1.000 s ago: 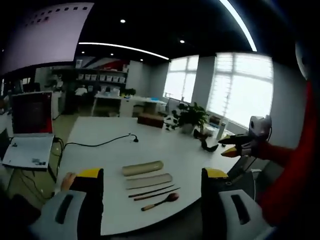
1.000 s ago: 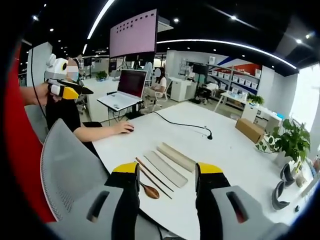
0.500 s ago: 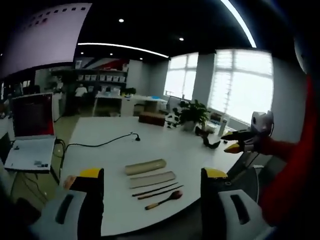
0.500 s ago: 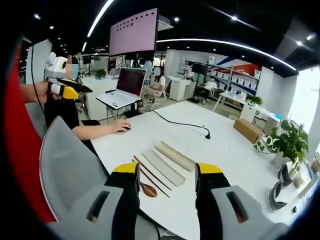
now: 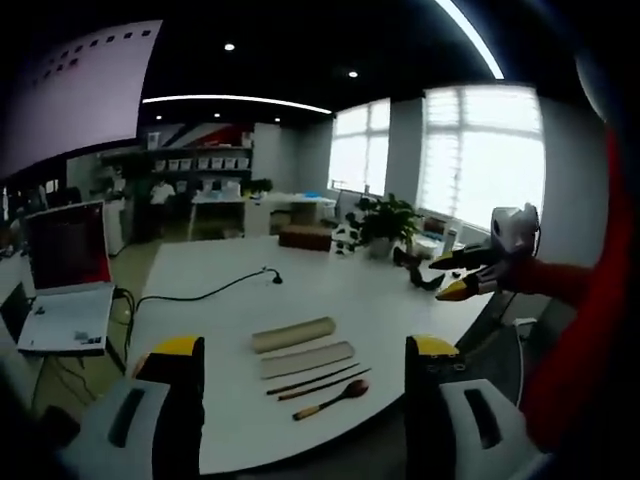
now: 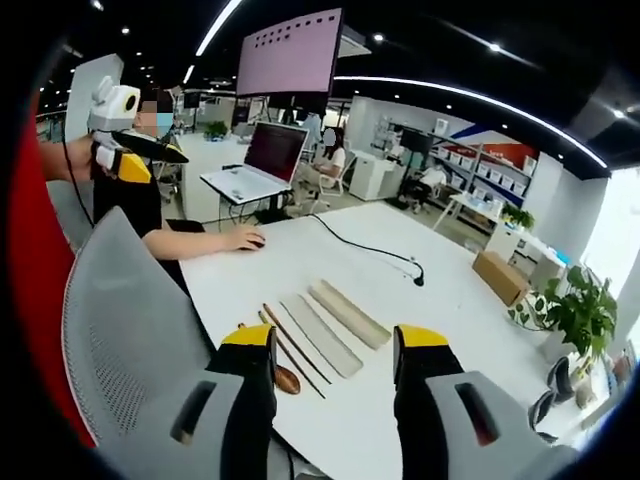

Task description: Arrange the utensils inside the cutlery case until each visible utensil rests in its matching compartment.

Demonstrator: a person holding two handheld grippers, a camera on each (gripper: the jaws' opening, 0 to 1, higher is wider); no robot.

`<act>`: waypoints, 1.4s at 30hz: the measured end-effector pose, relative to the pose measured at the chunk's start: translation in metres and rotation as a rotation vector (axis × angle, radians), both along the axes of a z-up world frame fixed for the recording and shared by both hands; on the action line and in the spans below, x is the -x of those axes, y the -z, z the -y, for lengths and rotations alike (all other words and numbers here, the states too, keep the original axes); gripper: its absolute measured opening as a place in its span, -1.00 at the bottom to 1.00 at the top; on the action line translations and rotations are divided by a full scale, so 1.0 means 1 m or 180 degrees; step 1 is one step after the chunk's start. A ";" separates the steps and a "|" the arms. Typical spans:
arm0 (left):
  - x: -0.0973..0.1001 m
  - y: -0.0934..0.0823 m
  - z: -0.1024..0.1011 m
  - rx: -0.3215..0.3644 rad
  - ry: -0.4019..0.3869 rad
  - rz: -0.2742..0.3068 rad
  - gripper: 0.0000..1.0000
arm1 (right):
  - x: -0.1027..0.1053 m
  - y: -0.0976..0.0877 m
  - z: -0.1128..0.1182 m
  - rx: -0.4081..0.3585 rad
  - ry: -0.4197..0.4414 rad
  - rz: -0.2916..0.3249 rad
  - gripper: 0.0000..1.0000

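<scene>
Left gripper view: jaws apart above the table (image 5: 330,290), where case (image 5: 293,334), lid (image 5: 307,359), chopsticks (image 5: 318,381) and spoon (image 5: 332,397) lie side by side. Right gripper (image 6: 334,350) gapes too.

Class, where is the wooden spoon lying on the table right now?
In the left gripper view the wooden spoon lies nearest the table's front edge, just in front of the chopsticks, with the flat case piece beyond them.
</scene>
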State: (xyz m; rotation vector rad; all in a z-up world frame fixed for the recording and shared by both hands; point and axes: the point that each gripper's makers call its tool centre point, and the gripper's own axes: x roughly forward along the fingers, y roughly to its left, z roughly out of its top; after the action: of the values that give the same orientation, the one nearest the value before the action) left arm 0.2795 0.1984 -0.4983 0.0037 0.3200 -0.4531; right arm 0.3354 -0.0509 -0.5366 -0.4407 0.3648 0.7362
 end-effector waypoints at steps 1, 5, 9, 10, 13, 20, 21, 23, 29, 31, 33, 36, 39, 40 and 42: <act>0.001 0.000 0.000 0.0014 -0.0035 0.0002 0.68 | -0.002 0.001 -0.001 0.0028 -0.0024 0.0009 -0.13; 0.007 0.000 -0.001 -0.0001 -0.0096 -0.0006 0.68 | -0.011 0.003 -0.006 0.0115 -0.0099 0.0045 -0.21; 0.011 0.001 -0.008 -0.0064 -0.0161 -0.0007 0.68 | -0.024 0.004 -0.011 0.0139 -0.0141 0.0093 -0.23; 0.011 0.002 -0.010 -0.0059 -0.0186 -0.0012 0.68 | -0.025 0.005 -0.012 0.0134 -0.0151 0.0091 -0.24; 0.013 0.003 -0.015 -0.0012 -0.0271 -0.0036 0.68 | -0.028 0.008 -0.015 0.0163 -0.0192 0.0097 -0.26; 0.016 0.001 -0.018 -0.0053 -0.0270 -0.0053 0.67 | -0.036 0.010 -0.018 0.0116 -0.0219 0.0028 -0.26; 0.016 -0.001 -0.018 -0.0071 -0.0263 -0.0030 0.67 | -0.036 0.009 -0.019 0.0094 -0.0233 0.0035 -0.26; 0.015 0.000 -0.020 -0.0095 -0.0271 0.0001 0.67 | -0.041 0.008 -0.017 0.0060 -0.0218 0.0053 -0.26; 0.011 0.003 -0.015 0.0043 -0.0335 -0.0010 0.67 | -0.046 0.006 -0.011 -0.0010 -0.0084 0.0039 -0.26; 0.011 0.002 -0.009 0.0041 -0.0307 -0.0005 0.68 | -0.050 0.008 -0.010 0.0032 -0.0085 0.0059 -0.27; 0.011 0.000 -0.006 -0.0001 -0.0272 0.0038 0.69 | -0.053 0.009 -0.009 0.0077 -0.0099 0.0081 -0.28; 0.010 0.000 -0.005 -0.0005 -0.0268 0.0047 0.70 | -0.059 0.010 -0.010 0.0122 -0.0146 0.0062 -0.28; 0.011 -0.001 -0.006 -0.0016 -0.0288 0.0044 0.70 | -0.063 0.007 -0.014 0.0060 -0.0190 0.0038 -0.29; 0.011 -0.001 -0.006 -0.0023 -0.0295 0.0049 0.70 | -0.063 0.007 -0.016 0.0035 -0.0200 0.0024 -0.30; 0.012 -0.002 -0.009 -0.0035 -0.0349 0.0060 0.69 | -0.064 0.007 -0.018 0.0018 -0.0212 0.0004 -0.40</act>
State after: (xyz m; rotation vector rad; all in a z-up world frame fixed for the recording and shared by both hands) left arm 0.2675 0.2075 -0.4968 0.0010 0.3026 -0.3424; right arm 0.3992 -0.0324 -0.5440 -0.4604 0.3525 0.8000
